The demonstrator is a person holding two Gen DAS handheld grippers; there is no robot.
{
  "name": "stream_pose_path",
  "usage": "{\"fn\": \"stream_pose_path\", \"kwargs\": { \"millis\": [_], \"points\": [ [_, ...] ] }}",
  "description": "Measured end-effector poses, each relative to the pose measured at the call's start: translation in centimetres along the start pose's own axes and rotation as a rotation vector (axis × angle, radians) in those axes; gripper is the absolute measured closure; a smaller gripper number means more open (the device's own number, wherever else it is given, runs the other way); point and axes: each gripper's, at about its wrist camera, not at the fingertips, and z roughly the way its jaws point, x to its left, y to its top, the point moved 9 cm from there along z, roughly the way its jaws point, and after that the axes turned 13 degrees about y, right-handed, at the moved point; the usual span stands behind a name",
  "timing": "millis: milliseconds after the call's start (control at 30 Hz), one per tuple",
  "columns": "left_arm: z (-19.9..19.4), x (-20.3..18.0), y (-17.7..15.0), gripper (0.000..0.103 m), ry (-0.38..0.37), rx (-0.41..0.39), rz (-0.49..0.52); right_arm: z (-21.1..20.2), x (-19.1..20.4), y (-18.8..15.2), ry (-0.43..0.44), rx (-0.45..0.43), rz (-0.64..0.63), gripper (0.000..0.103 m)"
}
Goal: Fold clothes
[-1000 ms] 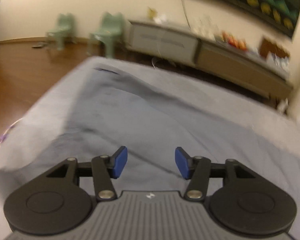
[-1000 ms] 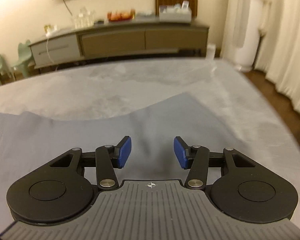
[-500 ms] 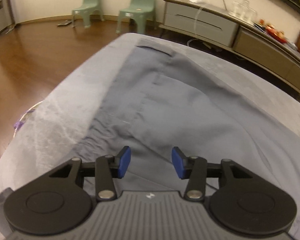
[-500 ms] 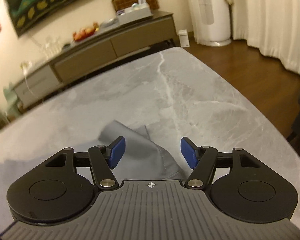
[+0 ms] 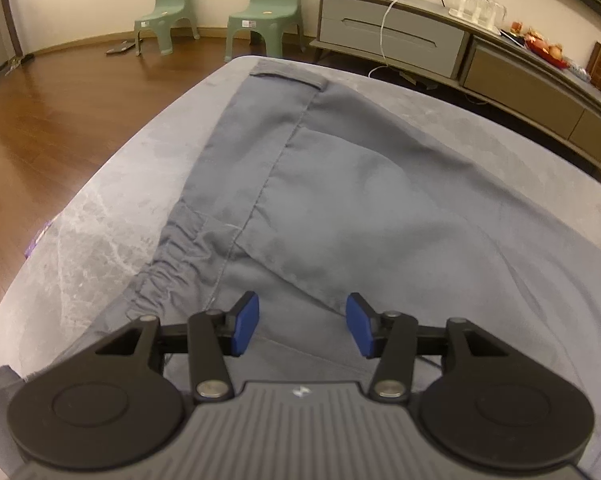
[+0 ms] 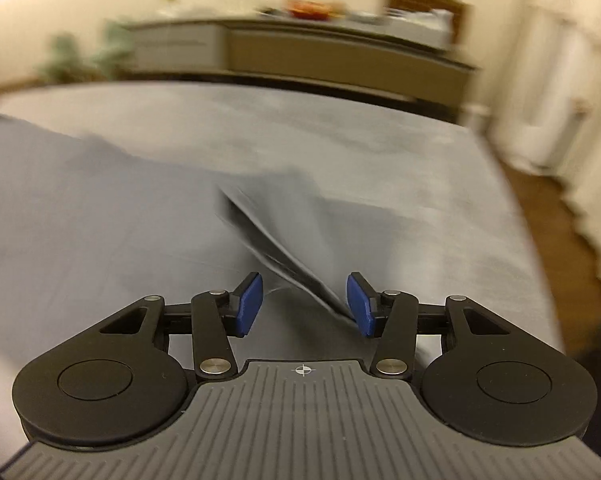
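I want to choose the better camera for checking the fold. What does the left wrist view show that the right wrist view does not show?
Only the left wrist view shows the trousers' gathered waistband, a stitched seam and the wood floor sharply. Only the right wrist view, which is blurred, shows a raised fabric edge between the open right gripper pads. Both show the grey trousers, the marble table and the sideboard; the left gripper is open too.

A grey marble-patterned table (image 5: 100, 216) with a rounded edge carries 1 grey garment (image 5: 340, 184); the cloth lies spread over most of the top, its gathered waistband (image 5: 168, 264) near the left edge; in the right wrist view a fold of it (image 6: 284, 216) stands raised, blurred.
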Motion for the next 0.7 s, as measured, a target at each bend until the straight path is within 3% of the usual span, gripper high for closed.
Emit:
{"fn": "stream_pose_path", "kwargs": {
  "millis": [67,100,233,300,400,467,533,567,600,667,700],
  "points": [
    [0.0,0.0,0.1,0.053,-0.003,-0.002,0.002,1.1,-3.5,-0.1,-0.156,-0.01,0.079,0.048],
    [0.0,0.2,0.1,0.053,-0.004,-0.003,-0.003,0.9,-5.5,0.0,-0.195,-0.052,0.179,0.049],
    [0.1,1.0,0.7,0.053,0.022,-0.027,-0.029,-1.8,-6.8,1.9,-0.117,-0.231,0.372,0.05],
    [0.4,0.9,0.6,0.053,0.008,-0.02,-0.025,-1.8,-5.4,2.5,-0.01,-0.249,0.381,0.05],
    [1.0,0.8,0.6,0.047,-0.006,-0.025,-0.021,1.1,-2.7,2.1,0.112,-0.171,0.354,0.051],
    [1.5,1.5,0.8,0.046,-0.011,-0.02,-0.045,3.7,-1.5,1.2,0.108,-0.079,0.318,0.053],
    [1.9,2.6,1.1,0.058,-0.009,-0.001,-0.095,4.7,-1.2,0.8,0.038,-0.036,0.255,0.083],
    [2.0,3.2,1.3,0.07,-0.003,0.012,-0.124,4.6,-1.3,0.8,-0.004,-0.015,0.253,0.093],
    [1.9,3.7,1.5,0.075,0.003,0.023,-0.154,4.5,-1.6,0.8,-0.043,0.005,0.267,0.103],
    [0.3,4.2,2.2,0.066,0.012,-0.004,-0.189,4.2,-1.7,1.0,-0.071,0.014,0.304,0.103],
    [-0.8,4.0,3.0,0.059,-0.011,-0.041,-0.188,4.0,-1.5,1.3,-0.085,0.005,0.305,0.094]
  ]
}}
